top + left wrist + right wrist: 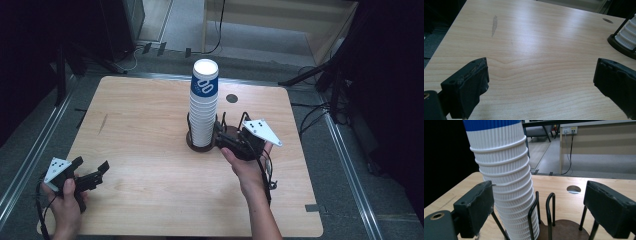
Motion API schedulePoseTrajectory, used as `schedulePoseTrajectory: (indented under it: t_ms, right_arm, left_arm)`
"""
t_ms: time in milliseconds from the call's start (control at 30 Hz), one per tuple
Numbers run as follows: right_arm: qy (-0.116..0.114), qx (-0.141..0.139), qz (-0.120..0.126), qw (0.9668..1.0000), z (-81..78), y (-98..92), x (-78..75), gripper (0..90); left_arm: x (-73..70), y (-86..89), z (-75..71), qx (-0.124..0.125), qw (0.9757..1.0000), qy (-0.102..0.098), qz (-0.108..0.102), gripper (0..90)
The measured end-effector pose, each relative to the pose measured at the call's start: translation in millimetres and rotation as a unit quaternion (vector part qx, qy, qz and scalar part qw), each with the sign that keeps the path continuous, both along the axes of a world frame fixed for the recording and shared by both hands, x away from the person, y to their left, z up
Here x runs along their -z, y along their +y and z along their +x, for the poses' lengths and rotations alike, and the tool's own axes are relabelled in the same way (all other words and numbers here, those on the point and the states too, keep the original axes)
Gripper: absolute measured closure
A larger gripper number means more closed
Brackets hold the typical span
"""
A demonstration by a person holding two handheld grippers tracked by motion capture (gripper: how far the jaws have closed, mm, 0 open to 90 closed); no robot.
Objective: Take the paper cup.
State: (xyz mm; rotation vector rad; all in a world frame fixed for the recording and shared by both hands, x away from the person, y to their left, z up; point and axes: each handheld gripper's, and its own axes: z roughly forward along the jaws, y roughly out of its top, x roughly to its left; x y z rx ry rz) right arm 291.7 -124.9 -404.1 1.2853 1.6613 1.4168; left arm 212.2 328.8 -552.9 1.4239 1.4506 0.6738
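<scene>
Looking down from the high view, the cup stack stands in a wire holder around the middle of the worktop, leaning a bit. The right gripper sits just beside the holder's right side, low by the base, while the left gripper hangs near the front left corner, well apart from everything.

Left gripper view: fingers wide apart over bare wood, nothing between them. The stack and its holder's base peek in at the far right edge.

Right gripper view: fingers apart, not clamped on anything. The stack rises close in front, nearer the left finger, partly between the two, with the holder's loops in the middle; I can't tell if anything touches.

My guess on handling: ribbed paper cups, super light, easy to crush, and a tall leaning stack will tip. I'd pinch gently at the top cup's wall just under the rim, not down low where the wires block things.
</scene>
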Motion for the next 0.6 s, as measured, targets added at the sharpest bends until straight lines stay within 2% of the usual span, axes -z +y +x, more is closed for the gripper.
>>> schedulePoseTrajectory:
  t_ms: [300, 600]
  right_arm:
    - [-0.016, -0.007, -0.005, 0.9998, 5.6, 20.6, -13.1, 8.8]
    - [-0.021, -0.011, -0.010, 0.9997, 13.2, 35.3, -20.4, 7.9]
  left_arm:
    - [0.1, 0.2, 0.6, 0.003, 1.0000, 0.001, -0.001, 1.0]
    - [0.3, 0.6, 1.4, 0.001, 1.0000, 0.002, -0.006, 1.0]
